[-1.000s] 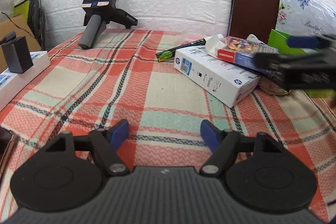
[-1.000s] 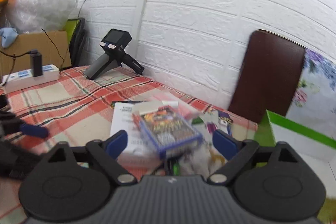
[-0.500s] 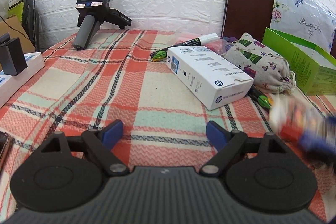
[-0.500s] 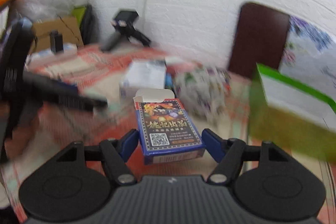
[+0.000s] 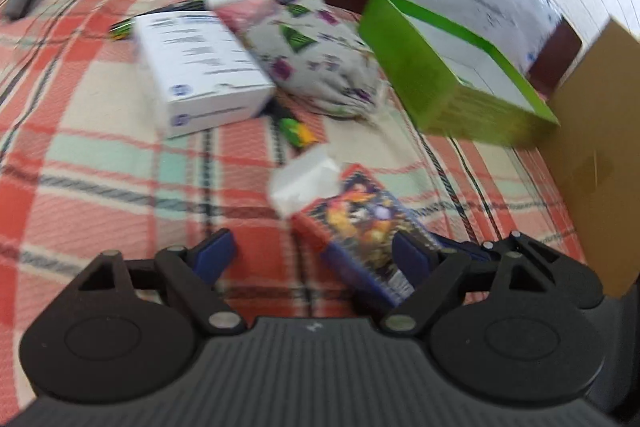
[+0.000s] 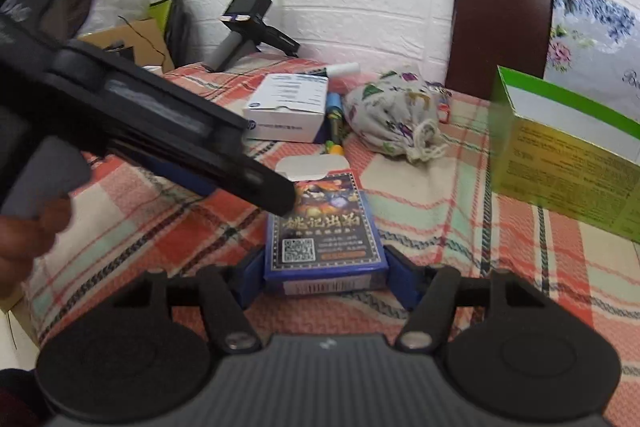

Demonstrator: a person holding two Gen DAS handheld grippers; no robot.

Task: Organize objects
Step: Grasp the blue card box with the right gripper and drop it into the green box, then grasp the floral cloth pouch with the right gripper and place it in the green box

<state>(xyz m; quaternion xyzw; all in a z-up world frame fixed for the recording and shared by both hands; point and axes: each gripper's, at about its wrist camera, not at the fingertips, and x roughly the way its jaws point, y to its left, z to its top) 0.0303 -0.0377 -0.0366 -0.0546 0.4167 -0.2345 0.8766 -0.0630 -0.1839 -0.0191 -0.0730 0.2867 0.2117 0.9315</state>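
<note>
My right gripper [image 6: 326,277] is shut on a blue playing-card box [image 6: 322,227] with its white flap open, held low over the plaid cloth. The same card box [image 5: 360,223] shows in the left wrist view, close in front of my open, empty left gripper [image 5: 312,255], near its right finger. The left gripper [image 6: 276,199] reaches in from the left in the right wrist view, its tip at the box's far end. A green open box [image 5: 440,67] stands to the right.
A white HP box [image 5: 200,67], a patterned drawstring pouch [image 5: 320,67], markers [image 5: 294,129] and a handheld device [image 6: 248,27] lie on the plaid cloth [image 5: 100,167]. A brown cardboard panel [image 5: 600,147] stands at the far right. A dark chair back [image 6: 504,23] is behind.
The right gripper has carried the card box off the pile toward the near side of the cloth. The left gripper has swung right and come up to the box.
</note>
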